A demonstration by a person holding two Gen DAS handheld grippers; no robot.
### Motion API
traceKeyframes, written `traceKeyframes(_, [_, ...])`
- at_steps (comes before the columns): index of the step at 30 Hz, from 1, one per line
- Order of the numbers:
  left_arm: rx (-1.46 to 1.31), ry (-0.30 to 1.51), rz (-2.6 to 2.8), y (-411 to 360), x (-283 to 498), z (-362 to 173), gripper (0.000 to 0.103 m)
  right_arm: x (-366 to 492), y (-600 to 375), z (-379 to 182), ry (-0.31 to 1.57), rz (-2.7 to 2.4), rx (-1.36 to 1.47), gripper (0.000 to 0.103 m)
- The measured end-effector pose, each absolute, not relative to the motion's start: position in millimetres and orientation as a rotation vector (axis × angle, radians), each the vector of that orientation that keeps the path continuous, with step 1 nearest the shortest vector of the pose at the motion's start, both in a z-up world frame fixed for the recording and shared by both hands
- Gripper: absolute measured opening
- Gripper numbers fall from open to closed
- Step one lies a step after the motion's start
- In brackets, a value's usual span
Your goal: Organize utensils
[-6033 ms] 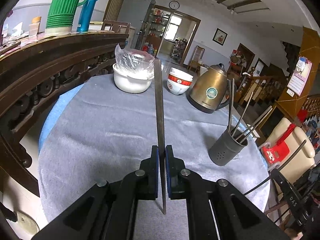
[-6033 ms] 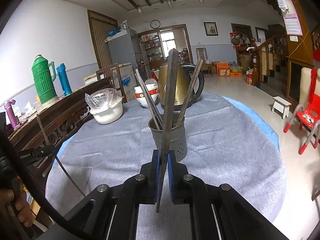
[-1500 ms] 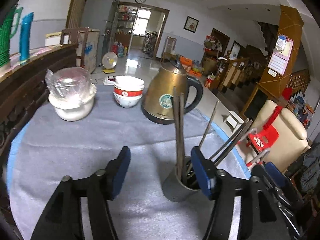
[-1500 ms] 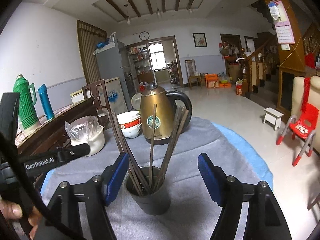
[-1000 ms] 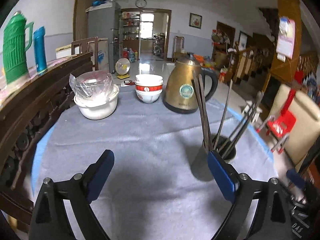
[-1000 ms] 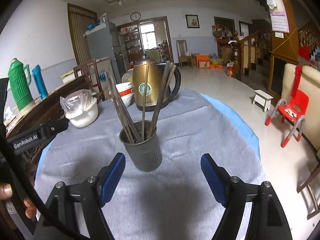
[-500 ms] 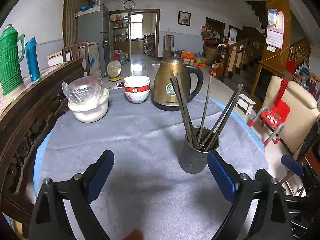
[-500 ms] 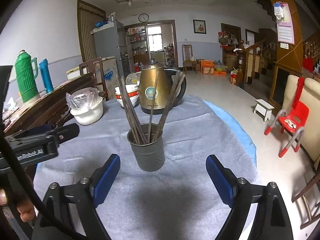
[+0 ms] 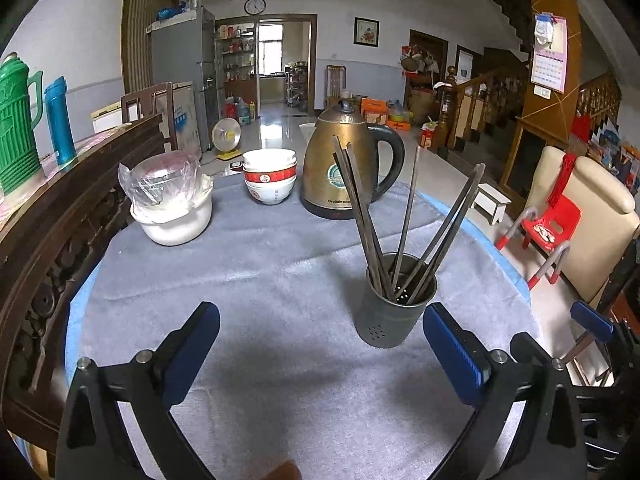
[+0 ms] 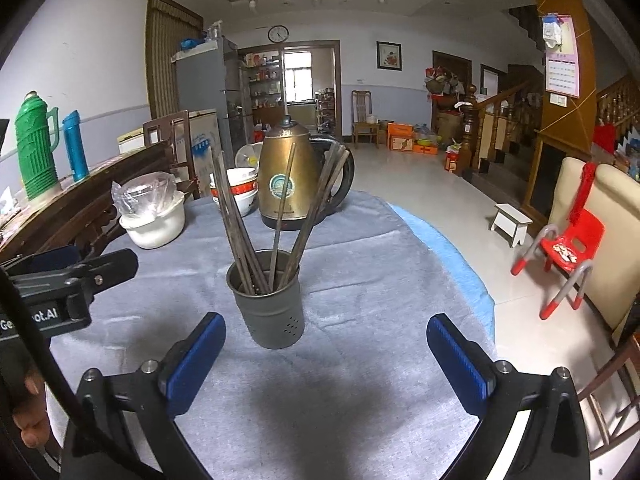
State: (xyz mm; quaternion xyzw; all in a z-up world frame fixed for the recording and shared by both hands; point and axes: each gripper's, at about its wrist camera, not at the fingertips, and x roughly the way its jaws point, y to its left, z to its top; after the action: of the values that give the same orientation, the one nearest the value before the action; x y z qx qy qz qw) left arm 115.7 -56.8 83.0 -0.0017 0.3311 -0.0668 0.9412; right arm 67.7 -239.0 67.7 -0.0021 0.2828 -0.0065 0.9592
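Left wrist view: my left gripper [image 9: 320,354] has just been opening; its blue-padded fingers [image 9: 454,354] stand wide apart over the grey felt-covered desk [image 9: 248,280], nothing between them. Thin metal chopsticks [image 9: 362,216] fan out of the perforated grey cup [image 9: 390,320], before a brass kettle [image 9: 340,164].

Right wrist view: my right gripper [image 10: 326,358] has likewise just been opening and is empty, the cup [image 10: 270,312] just ahead. Tiled floor [image 10: 432,208] beyond.

kettle [image 9: 338,168]: base band reads "Orelide", further letters too small | left gripper [image 10: 72,280] body: white lettering, partly hidden, "Ge…ot.AI" | wall calendar [image 9: 549,56]: number grid, unreadable | wall clock [image 10: 278,34]: numerals unreadable
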Motion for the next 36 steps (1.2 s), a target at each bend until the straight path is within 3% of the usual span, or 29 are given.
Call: traceKeyframes(36, [0.012,0.645,-0.135,-63.6,109.9,92.0,0.103,66.9,-225.0,82.6,0.532,0.005,-0.065,0.102])
